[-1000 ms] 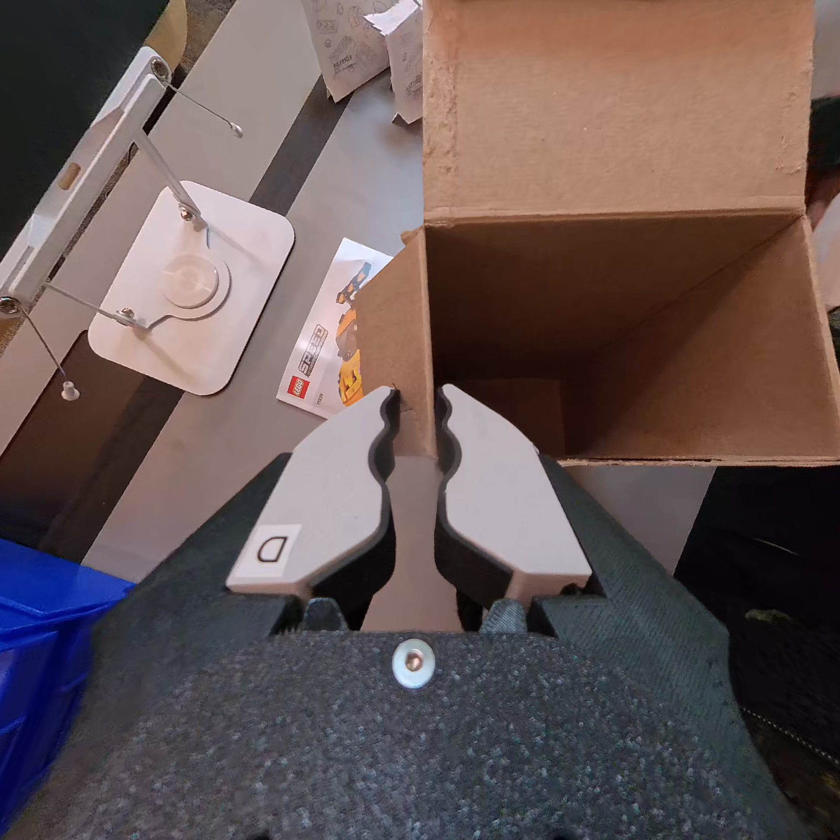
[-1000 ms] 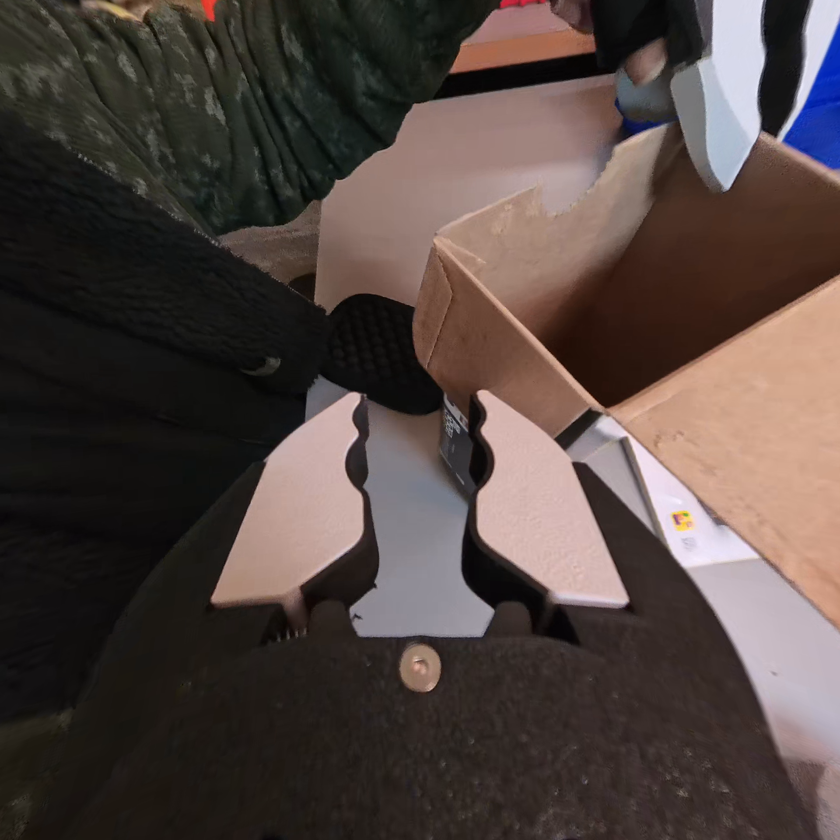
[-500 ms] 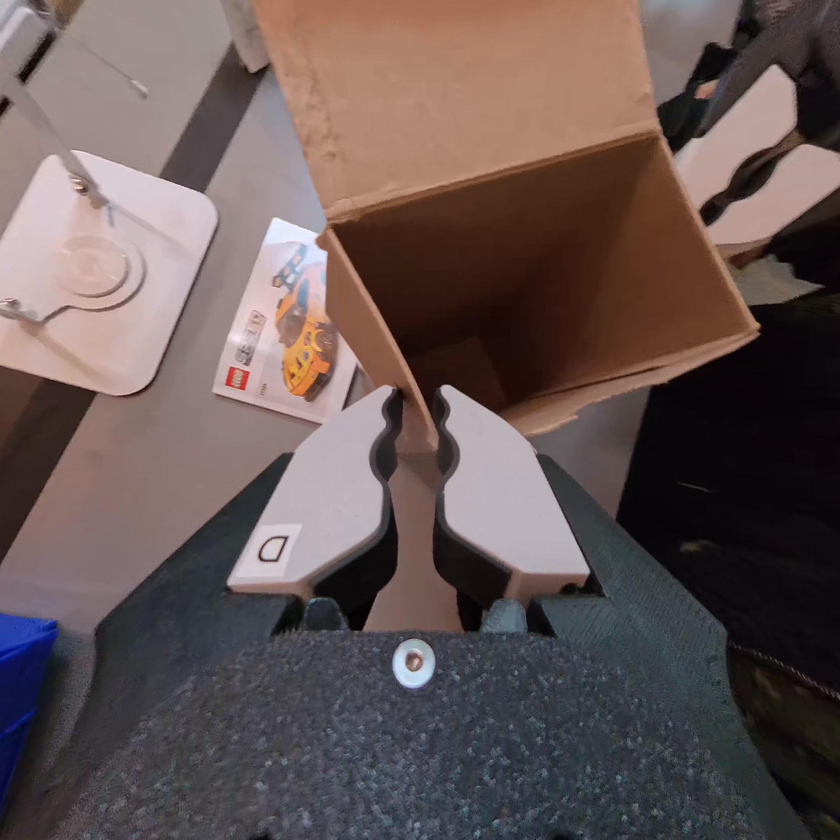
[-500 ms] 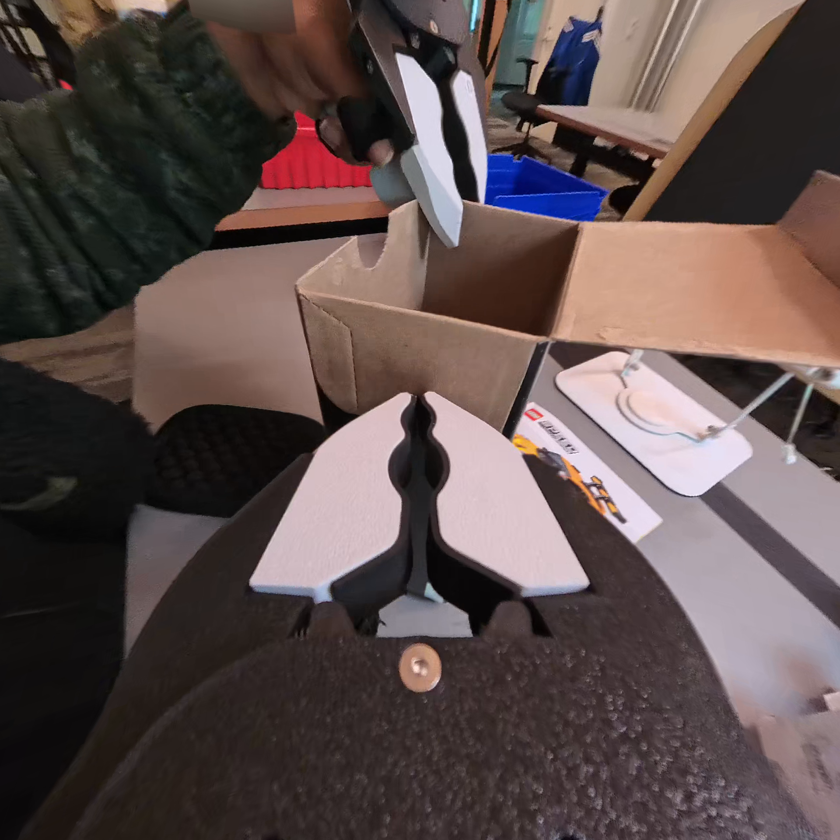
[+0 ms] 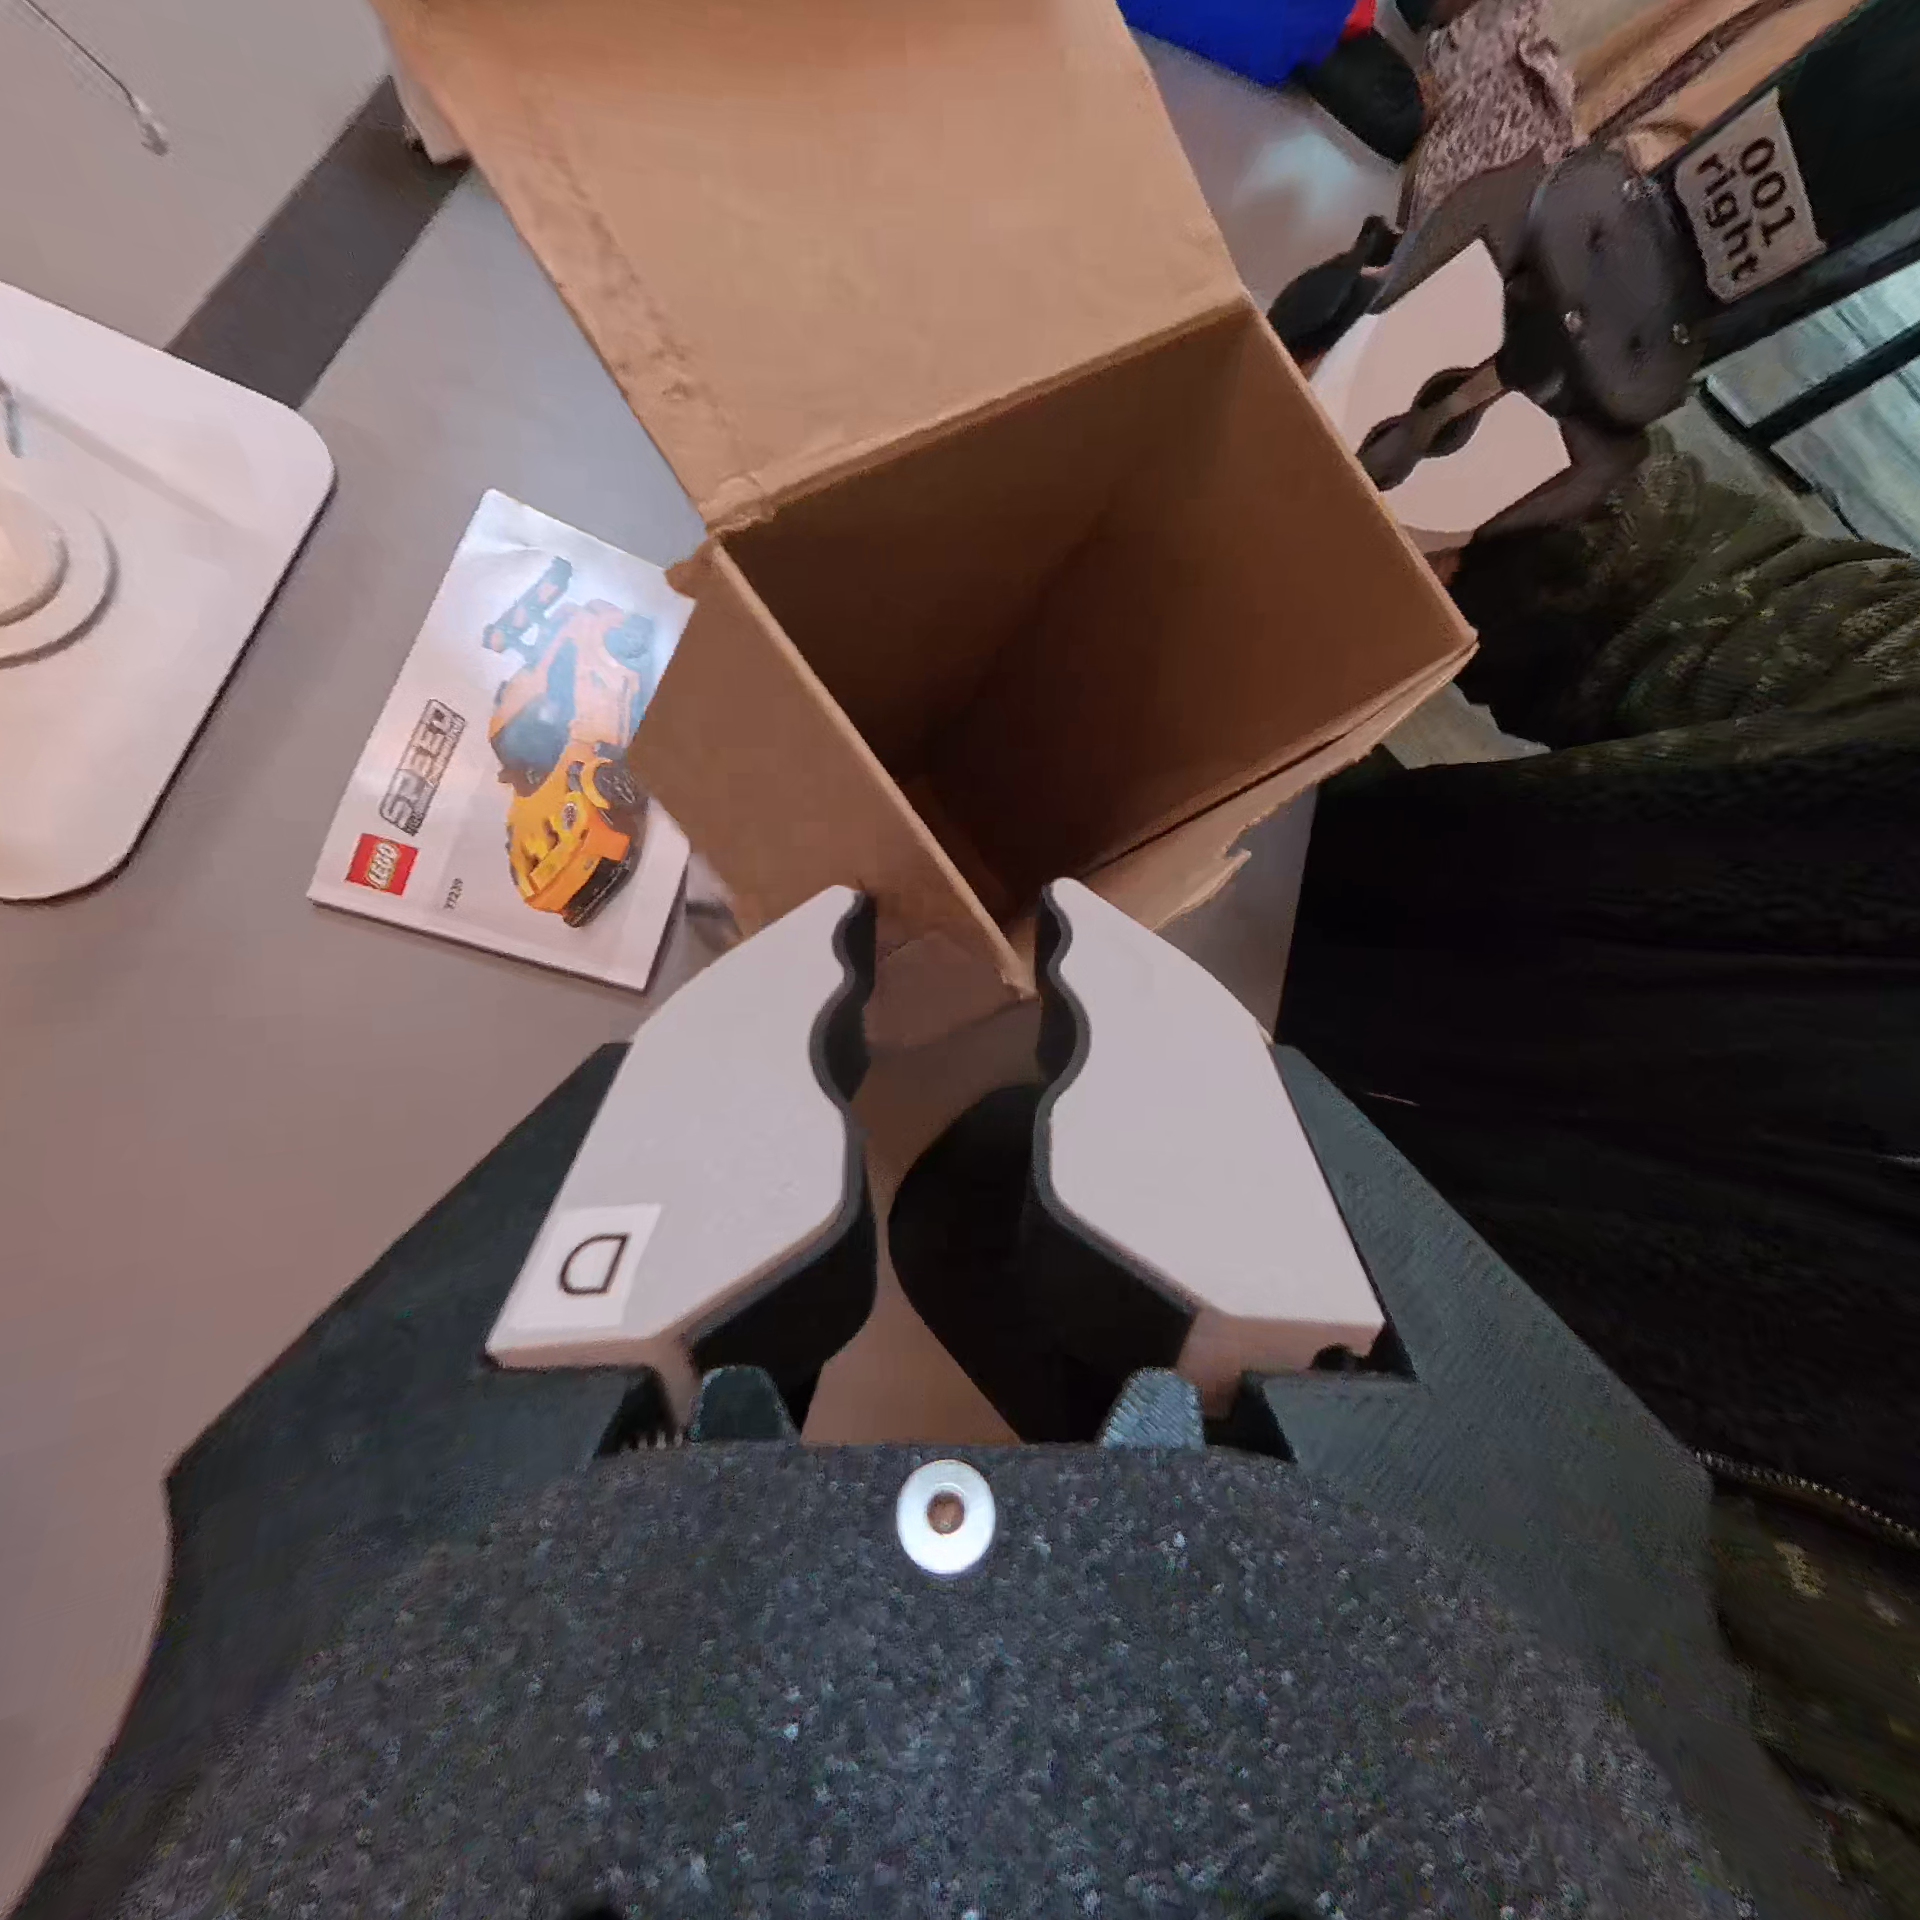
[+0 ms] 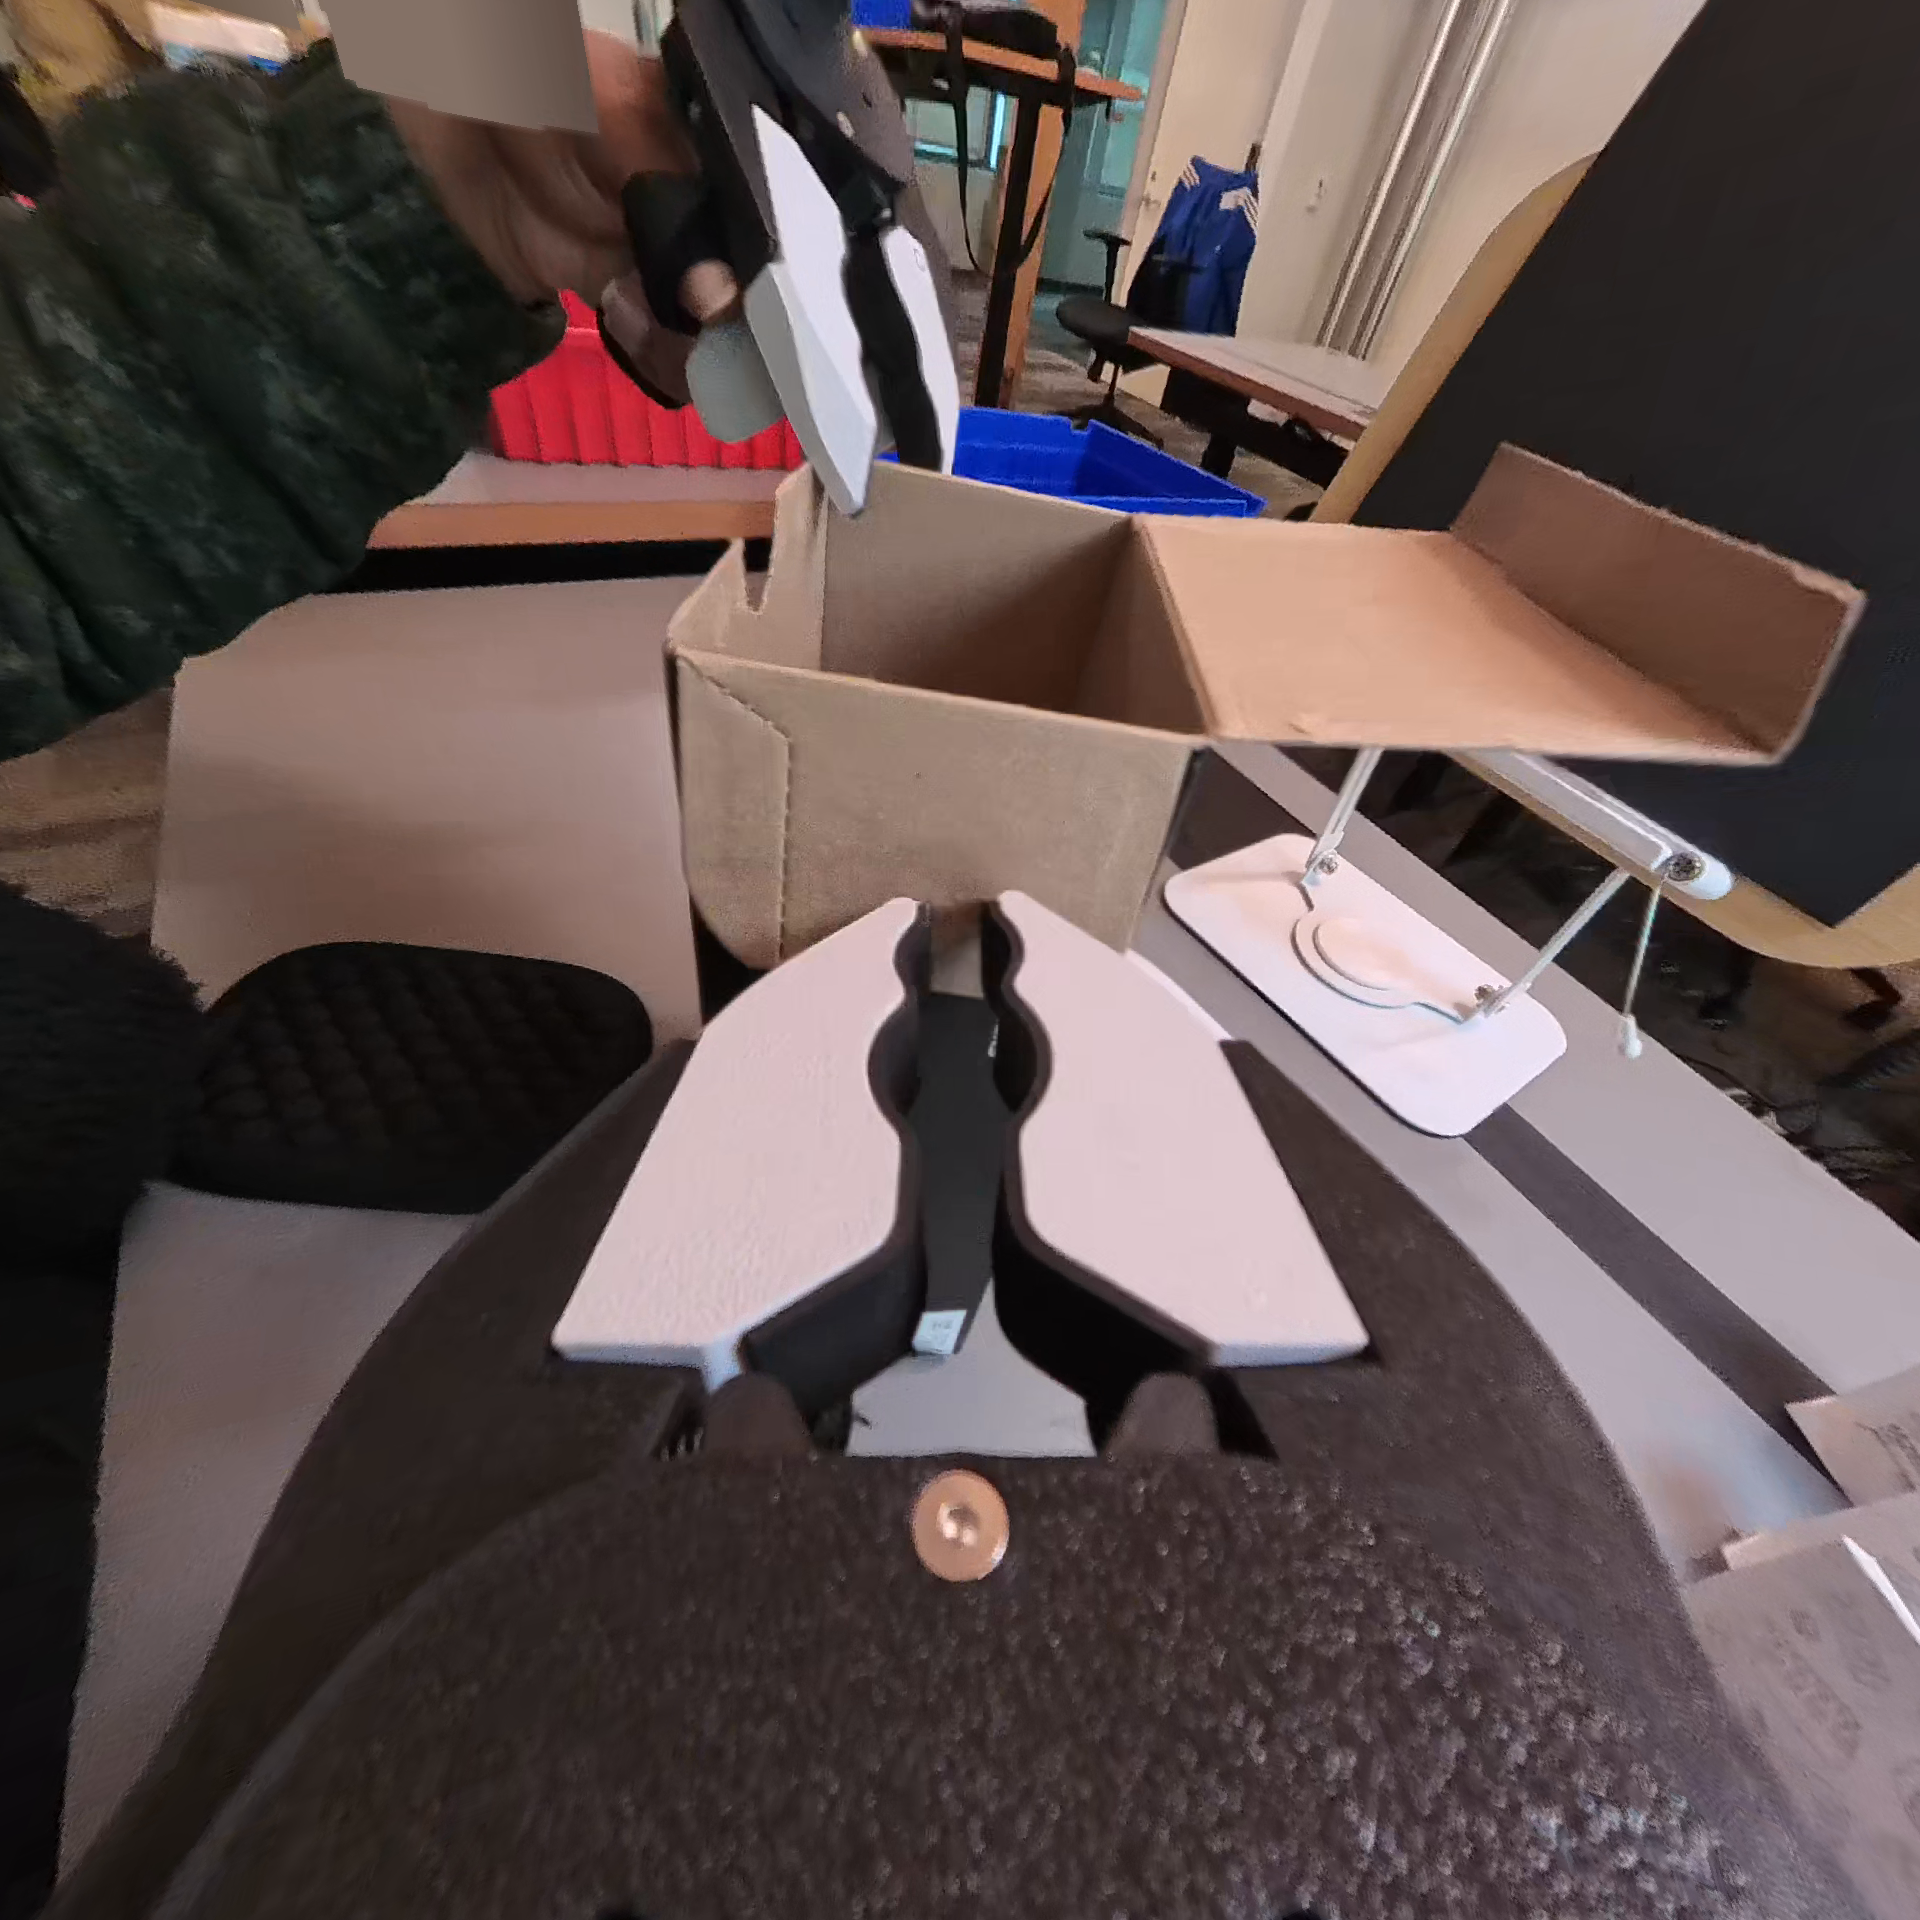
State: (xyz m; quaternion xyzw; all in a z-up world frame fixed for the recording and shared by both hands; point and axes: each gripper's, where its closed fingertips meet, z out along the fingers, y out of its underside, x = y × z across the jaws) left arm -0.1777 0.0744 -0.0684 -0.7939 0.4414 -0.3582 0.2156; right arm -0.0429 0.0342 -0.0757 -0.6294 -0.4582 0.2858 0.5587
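An open brown cardboard box (image 5: 1039,623) stands on the grey table (image 5: 260,1039), its lid flap folded out. My left gripper (image 5: 951,899) is open, and the box's near corner wall stands in the gap between its fingers. In the right wrist view the left gripper (image 6: 883,488) hangs over the box (image 6: 935,790) rim with one fingertip at the edge. My right gripper (image 6: 958,902) is shut on a thin black flat piece (image 6: 956,1164) seen edge-on, just in front of the box's side. It also shows in the left wrist view (image 5: 1444,416), beyond the box's far right side.
A booklet with an orange car (image 5: 509,748) lies left of the box. A white stand base (image 6: 1361,987) with thin rods sits beyond it. A black textured pad (image 6: 416,1070), a dark green sleeve (image 6: 208,364), blue (image 6: 1091,468) and red (image 6: 603,416) bins, and paper packets (image 6: 1849,1558) are around. Left tips to right tips: about 15 cm.
My left gripper's fingers have spread apart from the box wall they were clamped on. The box has turned in the left view. My right gripper stays shut and has drawn back slightly.
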